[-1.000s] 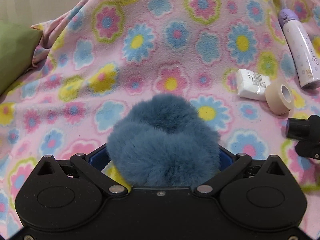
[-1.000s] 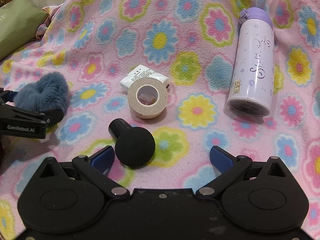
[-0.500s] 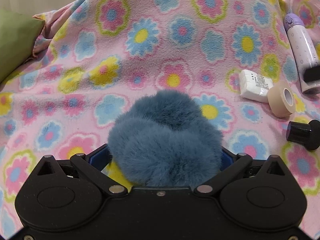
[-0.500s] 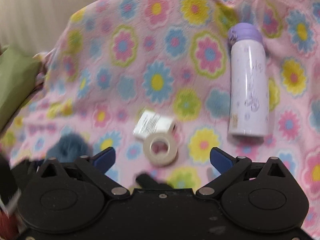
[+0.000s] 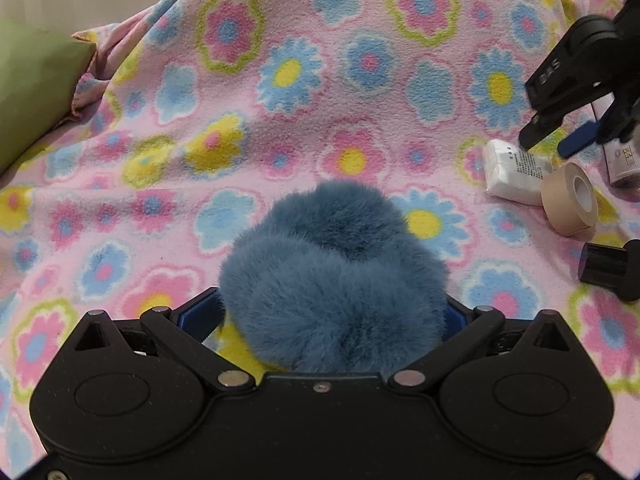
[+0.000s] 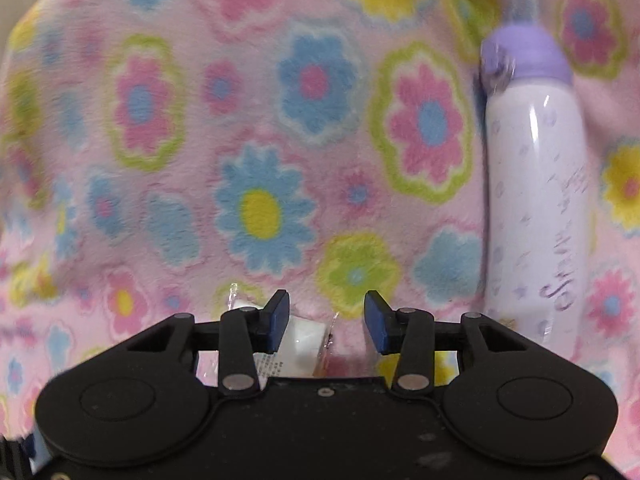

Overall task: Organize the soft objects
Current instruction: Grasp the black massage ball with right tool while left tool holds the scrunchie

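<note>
Fleece blanket [image 5: 280, 120] is now swept over by the right gripper [image 6: 326, 316], which has been carried away from the black knob [image 5: 612, 268] to the white packet [image 5: 516, 176] near the blanket's right edge. Its jaws have just been drawn narrow; the packet is seen partly between them, but whether it is pinched cannot be told. A second pickup seems under way. The blue fluffy scrunchie [image 5: 336, 272] is kept clamped in the left gripper [image 5: 328, 310], at the blanket's near middle.
</note>
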A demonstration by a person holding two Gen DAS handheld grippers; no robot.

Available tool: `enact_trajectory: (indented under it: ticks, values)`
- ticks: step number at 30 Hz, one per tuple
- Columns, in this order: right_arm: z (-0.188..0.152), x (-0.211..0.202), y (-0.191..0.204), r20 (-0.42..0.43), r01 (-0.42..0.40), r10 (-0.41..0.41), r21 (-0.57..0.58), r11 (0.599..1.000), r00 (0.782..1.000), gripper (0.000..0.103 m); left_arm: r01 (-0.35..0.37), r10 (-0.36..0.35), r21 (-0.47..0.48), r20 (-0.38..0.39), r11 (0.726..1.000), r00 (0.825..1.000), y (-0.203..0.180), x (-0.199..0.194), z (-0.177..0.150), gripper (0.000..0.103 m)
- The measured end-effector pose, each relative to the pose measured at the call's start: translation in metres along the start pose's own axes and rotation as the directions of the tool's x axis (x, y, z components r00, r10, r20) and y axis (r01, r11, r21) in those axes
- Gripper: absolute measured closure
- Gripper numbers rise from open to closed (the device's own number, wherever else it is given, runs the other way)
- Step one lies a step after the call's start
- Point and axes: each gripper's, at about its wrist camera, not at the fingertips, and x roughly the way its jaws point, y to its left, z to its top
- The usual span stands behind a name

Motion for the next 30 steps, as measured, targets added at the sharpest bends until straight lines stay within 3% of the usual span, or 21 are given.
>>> enact_trajectory:
  ticks: [3, 6, 11, 16, 20, 25, 27, 30]
  values:
    - [-0.001, 0.011, -0.002, -0.051, -0.045, 0.048, 0.049, 0.998, 0.998, 0.058, 0.002, -0.002, -0.003, -0.001, 1.0, 1.0, 0.0, 0.0, 0.0, 0.002]
    - [-0.01, 0.011, 0.004, -0.102, -0.138, 0.145, 0.07, 0.988, 0.984, 0.058, 0.002, -0.002, -0.003, -0.001, 1.0, 1.0, 0.001, 0.0, 0.0, 0.002]
    - [-0.033, -0.01, 0.029, -0.126, -0.237, 0.229, -0.052, 0.97, 0.965, 0.059, 0.001, -0.001, -0.002, 0.0, 1.0, 1.0, 0.001, 0.0, 0.0, 0.002]
    - [-0.043, -0.03, 0.026, -0.162, -0.335, 0.327, -0.02, 0.942, 0.931, 0.057, 0.001, -0.001, -0.002, 0.002, 1.0, 1.0, 0.001, 0.0, -0.001, 0.002]
    - [-0.042, -0.05, 0.016, -0.082, -0.326, 0.321, -0.05, 0.944, 0.943, 0.045, 0.001, -0.001, -0.002, 0.002, 1.0, 1.0, 0.001, 0.0, -0.001, 0.002]
    - [-0.056, -0.08, -0.004, 0.053, -0.208, 0.224, -0.219, 0.953, 0.973, 0.018, 0.001, -0.001, -0.003, 0.003, 1.0, 1.0, 0.0, 0.0, -0.001, 0.002]
    - [-0.068, -0.087, -0.015, 0.078, -0.179, 0.206, -0.258, 0.949, 0.976, 0.007, 0.001, -0.001, -0.003, 0.003, 1.0, 1.0, 0.0, 0.0, -0.001, 0.002]
    - [-0.089, -0.089, -0.034, 0.073, -0.179, 0.204, -0.259, 0.949, 0.976, 0.001, 0.001, -0.001, -0.002, 0.003, 1.0, 1.0, 0.0, 0.0, -0.001, 0.002]
